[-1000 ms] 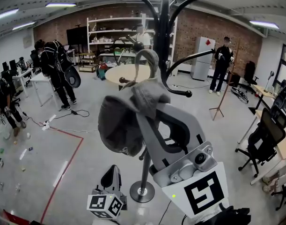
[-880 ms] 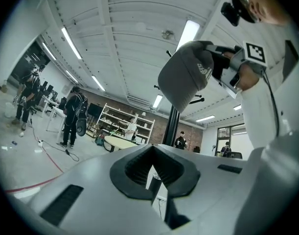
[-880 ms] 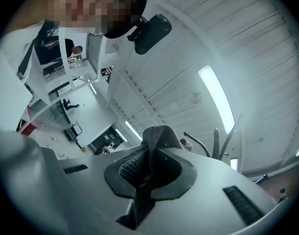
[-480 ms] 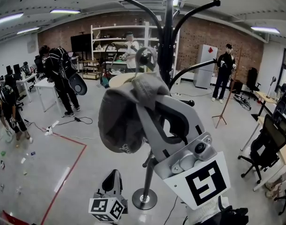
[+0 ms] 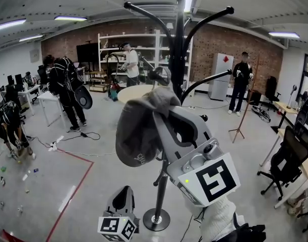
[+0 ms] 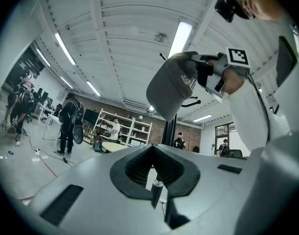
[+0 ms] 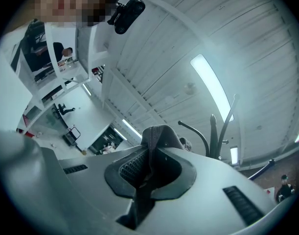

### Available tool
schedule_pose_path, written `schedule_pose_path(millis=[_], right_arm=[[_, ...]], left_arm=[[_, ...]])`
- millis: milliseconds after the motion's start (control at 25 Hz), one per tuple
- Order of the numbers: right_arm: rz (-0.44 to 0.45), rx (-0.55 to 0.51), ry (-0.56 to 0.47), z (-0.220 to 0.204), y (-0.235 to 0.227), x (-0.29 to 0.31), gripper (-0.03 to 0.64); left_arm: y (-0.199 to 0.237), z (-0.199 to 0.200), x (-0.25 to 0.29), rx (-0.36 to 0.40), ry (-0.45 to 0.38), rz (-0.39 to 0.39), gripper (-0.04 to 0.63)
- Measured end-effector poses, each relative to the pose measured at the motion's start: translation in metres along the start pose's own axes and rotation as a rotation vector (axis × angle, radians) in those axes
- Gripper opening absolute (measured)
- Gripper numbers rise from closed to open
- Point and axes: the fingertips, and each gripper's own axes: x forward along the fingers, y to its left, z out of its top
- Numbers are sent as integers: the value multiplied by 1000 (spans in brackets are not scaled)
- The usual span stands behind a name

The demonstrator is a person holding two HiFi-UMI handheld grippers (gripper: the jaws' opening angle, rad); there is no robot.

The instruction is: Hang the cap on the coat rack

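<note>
**Cap pinched beside the coat rack**

The right gripper (image 5: 161,107) has its jaws nearly together, pinching a fold of the dark grey fabric cap (image 5: 136,135); the right gripper view shows the cloth running between the ribbed pads. The cap hangs left of that gripper, close beside the pole of the black metal coat rack (image 5: 179,49) and just under a short hooked arm; whether it touches the arm I cannot tell. The left gripper (image 5: 122,200) hangs low and near, by the rack's round base, jaws closed with nothing in them.

Since a second ago the right gripper has risen and the cap has drawn closer to the pole; the left gripper has barely shifted.

Bare grey floor (image 5: 108,180) surrounds the base; a red tape line (image 5: 74,188) lies left; a black office chair (image 5: 287,155) stands right; people stand well apart, farther off.
</note>
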Motion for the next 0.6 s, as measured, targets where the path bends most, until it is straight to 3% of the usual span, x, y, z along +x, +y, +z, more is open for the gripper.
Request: schedule_pose_path(millis=[600], right_arm=[[-58,56,113,-56,-21,-4,18]], left_arm=[[-8,-8,0,-4,20,-11,2]])
